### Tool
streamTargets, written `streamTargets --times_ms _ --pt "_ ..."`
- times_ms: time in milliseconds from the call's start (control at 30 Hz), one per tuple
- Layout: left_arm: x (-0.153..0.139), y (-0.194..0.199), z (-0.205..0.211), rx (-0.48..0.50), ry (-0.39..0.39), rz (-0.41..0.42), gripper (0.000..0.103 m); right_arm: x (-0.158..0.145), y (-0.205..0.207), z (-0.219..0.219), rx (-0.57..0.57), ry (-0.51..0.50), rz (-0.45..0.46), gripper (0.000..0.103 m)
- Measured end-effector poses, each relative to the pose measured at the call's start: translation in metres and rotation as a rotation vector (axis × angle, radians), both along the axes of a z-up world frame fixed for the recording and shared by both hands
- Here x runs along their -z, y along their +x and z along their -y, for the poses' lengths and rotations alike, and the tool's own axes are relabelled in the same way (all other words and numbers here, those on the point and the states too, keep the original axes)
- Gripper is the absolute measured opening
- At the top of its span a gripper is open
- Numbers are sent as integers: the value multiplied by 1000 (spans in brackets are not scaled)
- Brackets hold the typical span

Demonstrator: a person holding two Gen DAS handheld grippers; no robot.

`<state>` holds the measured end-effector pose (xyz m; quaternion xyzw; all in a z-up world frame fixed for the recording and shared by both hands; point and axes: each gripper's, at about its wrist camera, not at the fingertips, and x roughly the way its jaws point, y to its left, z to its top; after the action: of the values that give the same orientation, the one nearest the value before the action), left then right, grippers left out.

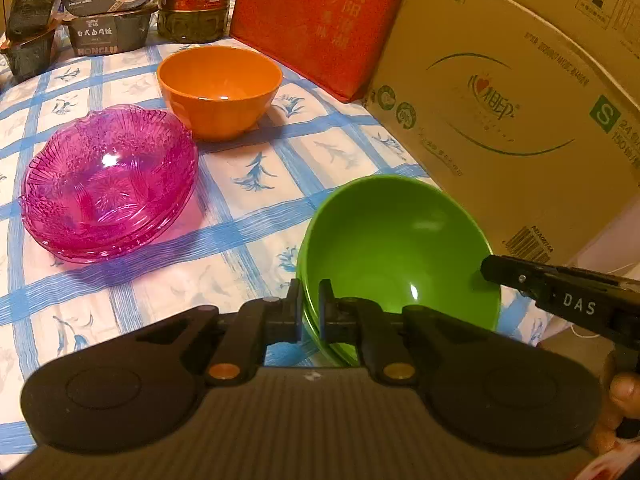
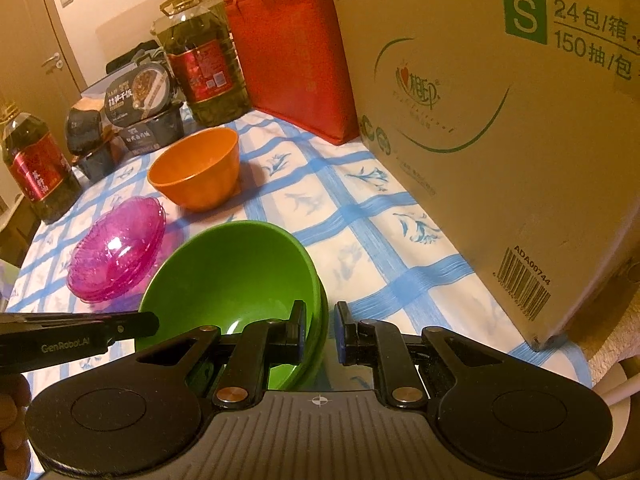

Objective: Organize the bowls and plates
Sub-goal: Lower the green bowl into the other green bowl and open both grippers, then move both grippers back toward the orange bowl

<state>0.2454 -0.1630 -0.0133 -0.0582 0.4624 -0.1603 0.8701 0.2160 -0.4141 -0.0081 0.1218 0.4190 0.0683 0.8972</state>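
The green bowl [image 1: 400, 248] sat at lower right of the left wrist view, just in front of the carton [image 1: 520, 100]; a second green rim showed under it, so it looked like two nested. The left gripper [image 1: 310, 312] was pinched tight on its near rim, one finger inside, one outside. In the right wrist view the right gripper [image 2: 320, 332] clamped the rim of the bowl [image 2: 232, 276] at lower centre. It looked like light, stiff, glossy plastic, likely slippery, so the rim was the sensible hold. The pink dishes [image 1: 108, 180], stacked at left, seemed thin and brittle. The orange bowl [image 1: 218, 88] stood behind.
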Motion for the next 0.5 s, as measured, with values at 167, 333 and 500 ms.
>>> streamTargets --times_ms 167,333,500 --pt "-10 -6 -5 -20 -4 13 6 -2 -1 2 11 18 -7 15" --pt "-21 -19 -19 -59 -22 32 17 -11 -8 -2 27 26 -4 57" --pt "-27 -39 -38 -104 -23 29 28 -22 -22 -15 10 17 17 61"
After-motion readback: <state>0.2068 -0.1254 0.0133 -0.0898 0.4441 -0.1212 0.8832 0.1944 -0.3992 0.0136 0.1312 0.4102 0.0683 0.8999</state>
